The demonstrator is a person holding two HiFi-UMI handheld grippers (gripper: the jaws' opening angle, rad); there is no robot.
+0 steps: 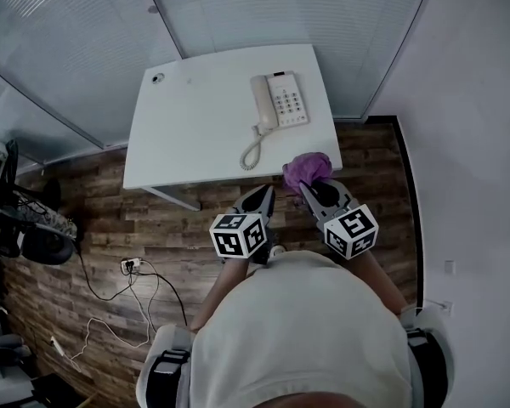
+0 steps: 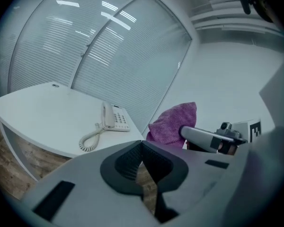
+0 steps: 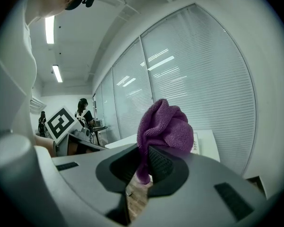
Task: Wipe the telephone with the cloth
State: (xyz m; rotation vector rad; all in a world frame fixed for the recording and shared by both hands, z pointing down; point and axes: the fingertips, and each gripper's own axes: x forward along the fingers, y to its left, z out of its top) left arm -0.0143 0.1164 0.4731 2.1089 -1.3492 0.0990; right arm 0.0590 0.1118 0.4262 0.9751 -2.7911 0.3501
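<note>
A white corded telephone [image 1: 279, 102] lies on the far right part of the white table [image 1: 195, 134], its coiled cord trailing toward the front edge. My right gripper [image 1: 310, 189] is shut on a bunched purple cloth [image 1: 307, 170], held in the air just off the table's near right corner. The right gripper view shows the cloth [image 3: 164, 126] standing up from the closed jaws of the right gripper [image 3: 144, 167]. My left gripper [image 1: 263, 192] hovers beside it, shut with nothing in it. In the left gripper view, the left gripper [image 2: 142, 145] is closed, with the telephone [image 2: 114, 117] ahead and the cloth [image 2: 173, 124] to the right.
Glass walls with blinds stand behind the table. A white wall [image 1: 476, 143] closes the right side. On the wooden floor to the left are cables with a power strip [image 1: 132, 266] and dark equipment [image 1: 25, 228]. A cable grommet [image 1: 157, 78] sits at the table's far left corner.
</note>
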